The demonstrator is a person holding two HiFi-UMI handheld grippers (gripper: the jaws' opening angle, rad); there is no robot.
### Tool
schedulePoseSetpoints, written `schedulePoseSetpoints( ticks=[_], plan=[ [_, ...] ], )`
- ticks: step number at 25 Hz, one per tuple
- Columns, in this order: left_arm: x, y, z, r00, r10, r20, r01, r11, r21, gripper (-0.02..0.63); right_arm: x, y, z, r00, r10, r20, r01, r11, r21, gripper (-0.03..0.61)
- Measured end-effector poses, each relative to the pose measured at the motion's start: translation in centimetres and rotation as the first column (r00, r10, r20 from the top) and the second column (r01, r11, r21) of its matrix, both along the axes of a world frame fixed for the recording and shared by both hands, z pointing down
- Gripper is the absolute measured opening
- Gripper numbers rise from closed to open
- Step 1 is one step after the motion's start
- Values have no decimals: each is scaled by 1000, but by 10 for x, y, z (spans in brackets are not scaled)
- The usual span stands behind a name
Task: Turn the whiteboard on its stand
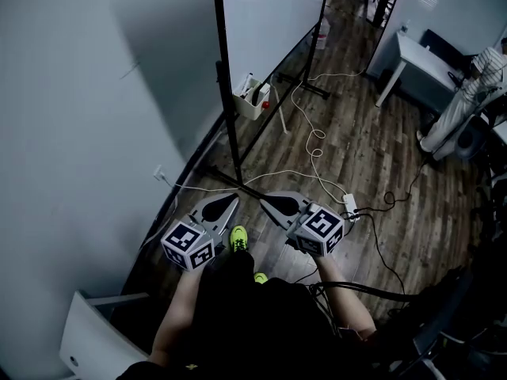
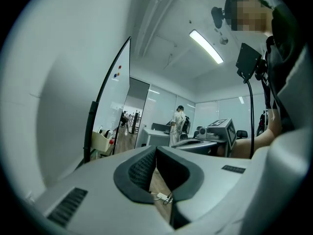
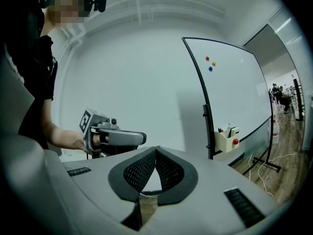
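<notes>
The large white rectangular whiteboard stands on its black metal stand close to the plain grey wall, ahead of the person and a little to the left. Its long axis runs level, roughly along that wall and away from the person, from the near black upright post to the far one. The board hangs about upright between the posts. Its white writing face points out into the room, to the right in the head view, and carries a few small round magnets (red, orange and blue) near its top. A small white plastic tray hangs on the face side by the near post, with something red at its lower end.

The grey left gripper is fully closed, its ribbed black pads meeting at the tips with nothing between them. The grey right gripper is likewise pressed together and empty. Both are held side by side, low in front of the person and above the yellow-green shoes. They point towards the near foot of the stand and are well apart from board and frame.

A thin white cable snakes over the dark wooden plank floor to a white power strip just beside the right gripper.
</notes>
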State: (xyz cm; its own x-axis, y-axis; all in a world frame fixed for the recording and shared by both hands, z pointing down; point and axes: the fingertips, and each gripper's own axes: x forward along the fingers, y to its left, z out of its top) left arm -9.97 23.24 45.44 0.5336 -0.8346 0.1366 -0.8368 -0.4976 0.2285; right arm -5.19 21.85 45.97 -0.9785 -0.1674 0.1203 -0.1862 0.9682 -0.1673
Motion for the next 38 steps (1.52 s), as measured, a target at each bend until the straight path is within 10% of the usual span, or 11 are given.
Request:
schedulePoseSetpoints(
  ticks=[38],
  plan=[
    [-125,-205,-25,994,108,-4,-108,994,35,58,-132,-183,-6,991,105,-83,-104,995,12,3]
  ],
)
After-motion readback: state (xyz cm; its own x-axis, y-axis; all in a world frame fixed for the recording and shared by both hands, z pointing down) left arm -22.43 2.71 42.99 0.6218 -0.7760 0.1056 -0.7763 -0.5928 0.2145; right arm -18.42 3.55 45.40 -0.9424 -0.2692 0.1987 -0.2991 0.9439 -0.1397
